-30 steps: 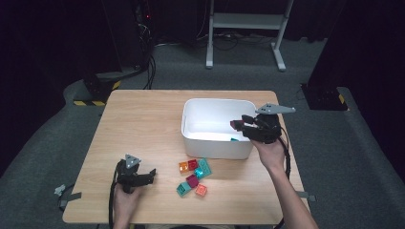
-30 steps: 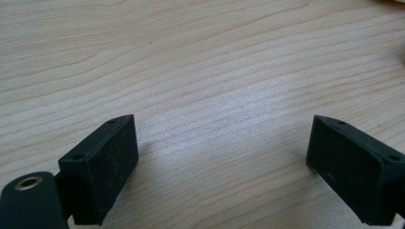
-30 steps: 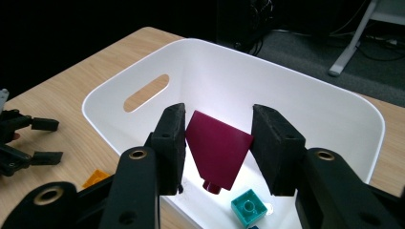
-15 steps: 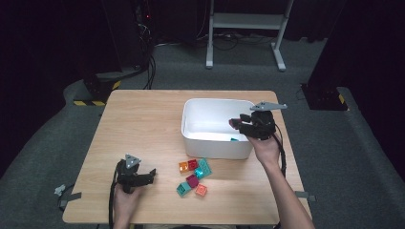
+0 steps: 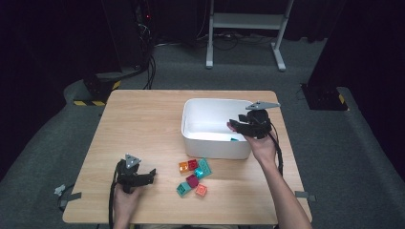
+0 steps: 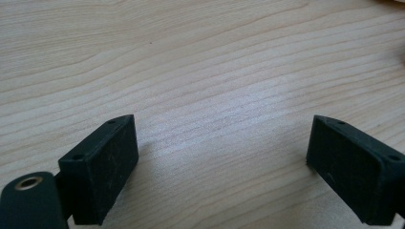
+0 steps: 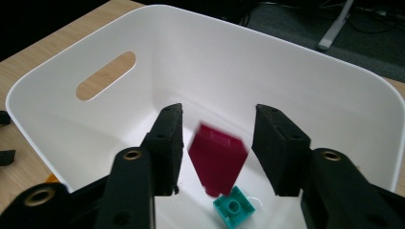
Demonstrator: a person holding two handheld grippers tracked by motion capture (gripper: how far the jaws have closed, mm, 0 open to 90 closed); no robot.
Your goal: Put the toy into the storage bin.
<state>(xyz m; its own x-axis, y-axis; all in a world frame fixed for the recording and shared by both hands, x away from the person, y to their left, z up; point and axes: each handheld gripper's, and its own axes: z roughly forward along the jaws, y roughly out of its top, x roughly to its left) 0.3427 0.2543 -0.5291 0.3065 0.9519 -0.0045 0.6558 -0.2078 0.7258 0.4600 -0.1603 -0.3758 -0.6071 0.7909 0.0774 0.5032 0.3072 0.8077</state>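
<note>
Wooden table (image 5: 143, 124), dark room around. White bin (image 5: 191, 136) at 1 o'clock of centre. Right gripper (image 7: 217, 143) above bin, jaws parted, gripping nothing; magenta block (image 7: 217, 162) loose between them, apparently dropping toward teal block (image 7: 232, 210) on bin floor. Left gripper (image 5: 152, 174) at 7 o'clock, wide open, empty. Five or so blocks (image 5: 193, 174) left outside; likely early in sorting.

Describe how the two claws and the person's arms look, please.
Both claws, left and right, are black, each with two flat, blocky jaws whose faces look scuffed. A round metal-ringed hole sits near the jaw bases. Each claw carries a grey three-cornered plate on top and trails a black cable along the forearm. The forearms are bare; no sleeves are visible.
</note>
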